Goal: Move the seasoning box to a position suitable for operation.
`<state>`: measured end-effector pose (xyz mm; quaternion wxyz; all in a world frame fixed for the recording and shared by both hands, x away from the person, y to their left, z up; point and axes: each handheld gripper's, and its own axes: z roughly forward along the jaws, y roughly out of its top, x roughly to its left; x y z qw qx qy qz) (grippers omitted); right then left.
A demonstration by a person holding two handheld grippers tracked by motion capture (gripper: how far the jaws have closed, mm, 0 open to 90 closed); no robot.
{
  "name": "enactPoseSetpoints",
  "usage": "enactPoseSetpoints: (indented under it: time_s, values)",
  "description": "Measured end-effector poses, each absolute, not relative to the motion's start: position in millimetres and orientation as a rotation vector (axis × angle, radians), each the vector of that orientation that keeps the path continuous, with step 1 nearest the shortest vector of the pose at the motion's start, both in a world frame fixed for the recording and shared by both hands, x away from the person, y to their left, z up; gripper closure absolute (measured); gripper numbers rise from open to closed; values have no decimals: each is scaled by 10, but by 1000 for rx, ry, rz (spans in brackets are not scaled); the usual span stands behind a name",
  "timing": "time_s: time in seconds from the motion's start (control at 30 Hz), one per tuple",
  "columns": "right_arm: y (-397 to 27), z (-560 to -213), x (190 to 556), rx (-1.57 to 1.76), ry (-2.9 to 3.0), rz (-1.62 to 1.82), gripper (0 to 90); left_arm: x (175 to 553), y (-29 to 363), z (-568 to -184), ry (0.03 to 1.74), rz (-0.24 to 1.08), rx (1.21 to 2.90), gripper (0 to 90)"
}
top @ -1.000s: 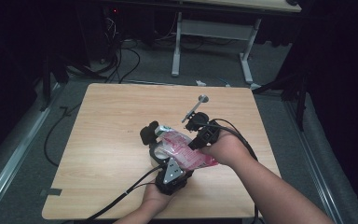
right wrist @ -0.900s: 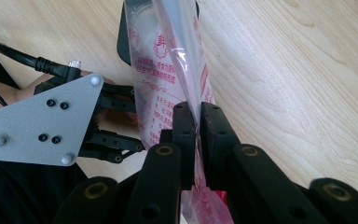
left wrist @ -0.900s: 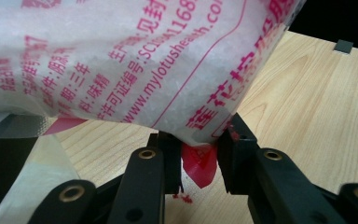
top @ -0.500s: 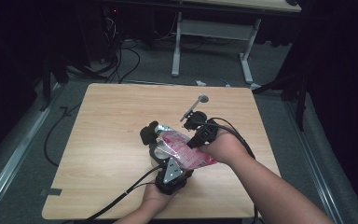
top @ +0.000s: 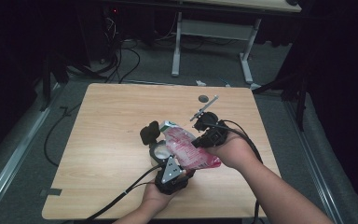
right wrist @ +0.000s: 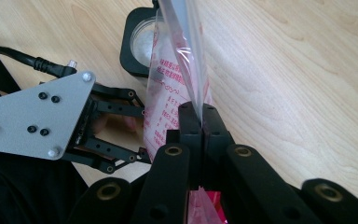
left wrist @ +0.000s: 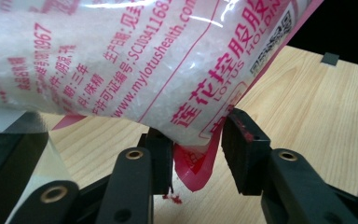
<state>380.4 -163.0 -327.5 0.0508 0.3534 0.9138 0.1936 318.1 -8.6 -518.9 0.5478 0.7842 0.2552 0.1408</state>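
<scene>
A clear and pink bag (top: 189, 149) of white granules hangs between both grippers over the wooden table (top: 107, 121). My right gripper (top: 201, 140) is shut on the bag's (right wrist: 177, 88) thin upper edge, its jaws (right wrist: 200, 114) pressed together on the film. My left gripper (top: 179, 163), under its grey plate, sits below the bag. Its jaws have just been opening. The bag's (left wrist: 135, 60) pink bottom corner dangles loose between the two parted pads (left wrist: 242, 149) of this gripper (left wrist: 198, 137). Across from the right gripper stands the left gripper (right wrist: 137, 128).
A black round cup (top: 157, 150) holding something white (right wrist: 142, 42) stands on the table just under the bag's far end. A thin metal rod (top: 204, 110) lies beyond the right hand. Cables trail off the table's near edge. Bare wood lies to the left and far side.
The bag stands a little more upright over the cup than a second ago. Both hands have barely moved.
</scene>
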Motion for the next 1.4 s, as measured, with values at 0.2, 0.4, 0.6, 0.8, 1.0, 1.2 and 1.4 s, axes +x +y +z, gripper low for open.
enactPoseSetpoints:
  time_s: [0.2,0.4,0.6,0.8,1.0,1.2,1.4]
  values:
    - [-1606,-3222,3804,1049,2779,601,899,3157,-31,-5137,595,321,1843,551]
    - [-1617,-3190,3767,1044,2768,626,899,3127,97,-5116,599,316,1829,523]
    - [-1630,-3177,3750,1033,2765,643,899,3109,221,-5113,606,313,1823,511]
    - [-1647,-3183,3735,1032,2760,667,900,3071,412,-5114,610,325,1821,508]
    - [-1662,-3240,3718,1026,2761,688,900,3067,662,-5123,636,333,1810,514]
    - [-1680,-3258,3718,1029,2762,696,900,3002,825,-5121,645,331,1821,497]
    - [-1679,-3233,3723,1031,2758,692,900,2934,961,-5114,644,310,1825,488]
